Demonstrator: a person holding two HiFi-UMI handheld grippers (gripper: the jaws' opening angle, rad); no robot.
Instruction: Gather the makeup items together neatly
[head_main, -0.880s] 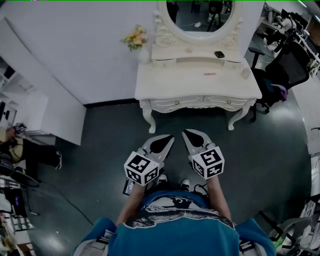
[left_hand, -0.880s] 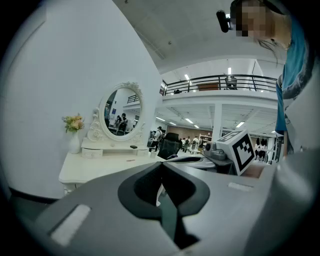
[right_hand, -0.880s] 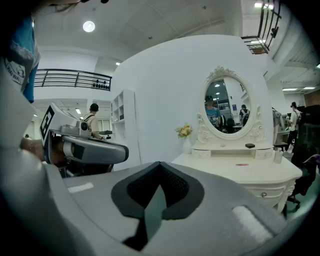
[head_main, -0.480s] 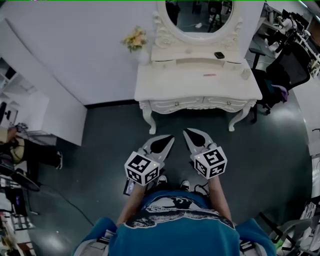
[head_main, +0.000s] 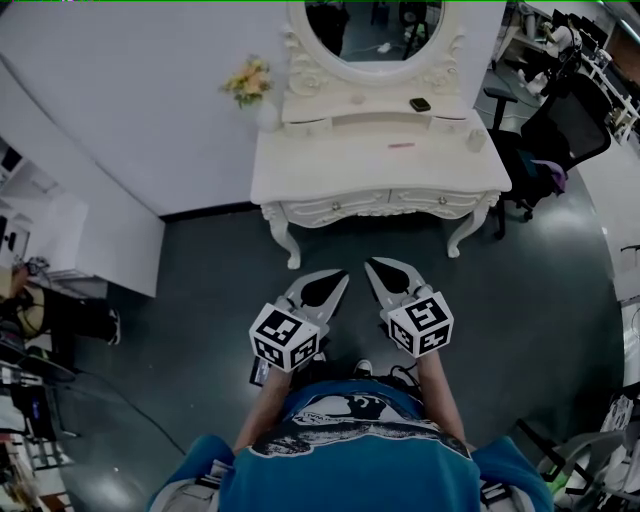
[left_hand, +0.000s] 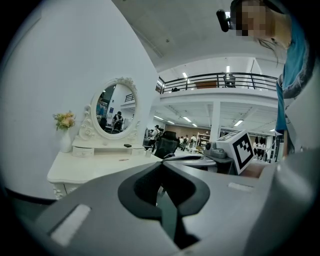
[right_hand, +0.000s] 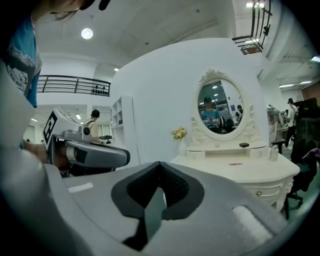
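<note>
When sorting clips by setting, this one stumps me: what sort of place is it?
Probably a staged vanity corner inside an open workspace: a white dressing table with oval mirror and flowers, beside an office chair and a mezzanine railing.

Left tool (head_main: 338, 274) and right tool (head_main: 372, 265) side by side before the torso, jaws of each together, empty.

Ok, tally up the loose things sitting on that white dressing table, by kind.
vase of flowers: 1
small dark case, on the upper shelf: 1
slim pink item, on the tabletop: 1
small pale container, near the right edge: 1
Total: 4
</note>
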